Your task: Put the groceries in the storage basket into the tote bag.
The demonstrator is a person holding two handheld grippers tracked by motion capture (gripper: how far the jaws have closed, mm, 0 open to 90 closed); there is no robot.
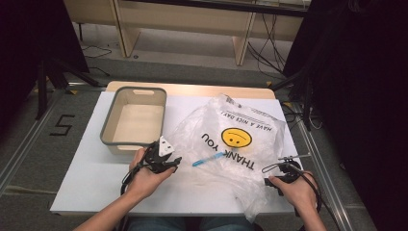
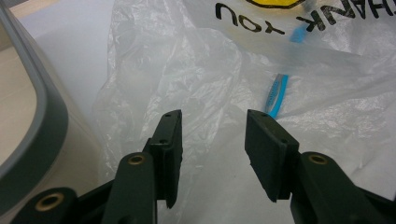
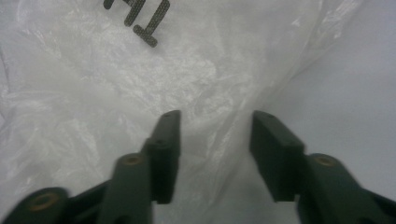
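A crumpled clear plastic bag with a yellow smiley and the words THANK YOU lies on the white table. A thin blue object lies inside it, near its left side. My left gripper sits at the bag's left edge, and in the left gripper view its jaws stand open over the bag's film, with the blue object just beyond. My right gripper is at the bag's near right corner. Its jaws are open over the bag's edge, with nothing pressed between the pads.
A grey-rimmed beige bin stands empty at the table's back left, close to my left gripper; its rim fills the left of the left gripper view. Bare table lies in front of the bin. Cables and dark stands surround the table.
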